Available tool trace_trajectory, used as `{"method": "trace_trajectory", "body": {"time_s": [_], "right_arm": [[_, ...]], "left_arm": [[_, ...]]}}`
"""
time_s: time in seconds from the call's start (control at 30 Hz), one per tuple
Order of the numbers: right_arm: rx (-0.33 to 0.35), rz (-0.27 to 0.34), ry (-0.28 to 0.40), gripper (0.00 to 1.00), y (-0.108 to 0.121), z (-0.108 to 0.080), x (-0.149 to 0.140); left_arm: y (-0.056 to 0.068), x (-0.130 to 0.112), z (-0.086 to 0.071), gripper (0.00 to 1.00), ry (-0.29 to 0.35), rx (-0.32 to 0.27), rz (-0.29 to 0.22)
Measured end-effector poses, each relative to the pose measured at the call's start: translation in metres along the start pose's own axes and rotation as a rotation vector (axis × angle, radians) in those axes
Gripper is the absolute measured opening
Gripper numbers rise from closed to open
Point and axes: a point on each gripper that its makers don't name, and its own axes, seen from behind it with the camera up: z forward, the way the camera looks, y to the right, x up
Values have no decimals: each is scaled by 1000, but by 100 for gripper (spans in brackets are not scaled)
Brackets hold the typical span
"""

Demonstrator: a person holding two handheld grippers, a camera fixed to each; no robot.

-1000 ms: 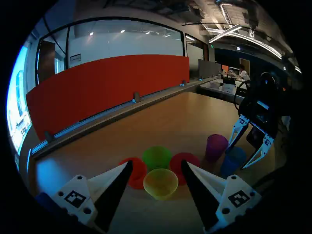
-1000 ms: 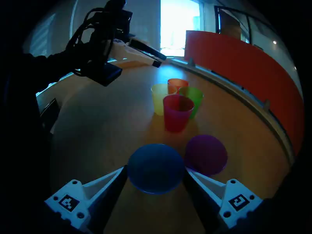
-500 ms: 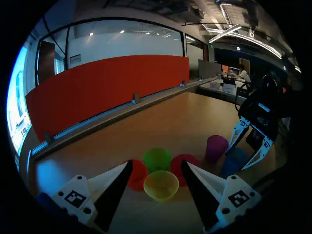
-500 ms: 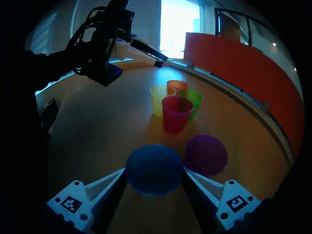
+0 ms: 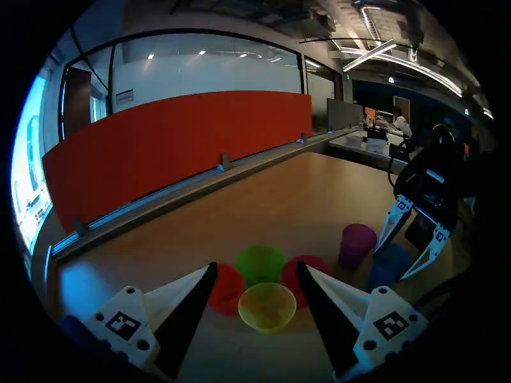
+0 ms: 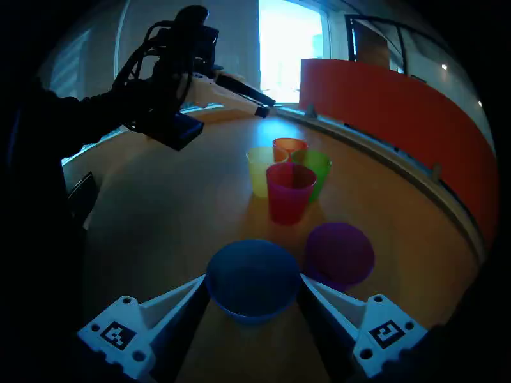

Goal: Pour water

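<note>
Orange cup (image 5: pixel 227 295): left side hidden behind a left gripper (image 5: pixel 256 265) finger.
Red cup (image 5: pixel 310 262): lower part hidden behind the other finger.
Blue cup (image 6: pixel 253 286): finger contact with right gripper (image 6: pixel 253 278) indeterminate.
Cup contents: too dark to tell.
Far person (image 5: pixel 397 120): too small to resolve.

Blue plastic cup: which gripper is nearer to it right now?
Right. The right gripper has the blue plastic cup between its open fingers. The left gripper hangs farther off, above the wooden table, beyond the yellow plastic cup.
</note>
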Motion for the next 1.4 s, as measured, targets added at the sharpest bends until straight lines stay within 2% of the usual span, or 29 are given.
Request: {"method": "trace_trajectory", "body": {"time_s": [0.2, 0.6, 0.93, 1.4], "right_arm": [[-10, -16, 36, 91, -1, -2, 5], [-42, -6, 144, 91, 5, -9, 29], [-91, -1, 263, 91, 16, -24, 62], [-151, -13, 425, 91, 38, -54, 120]], "left_arm": [[1, 1, 3, 92, -1, -1, 4], [2, 6, 6, 92, 5, -3, 9], [1, 8, 6, 92, 8, -1, 10], [0, 12, 8, 92, 17, -2, 12]]}}
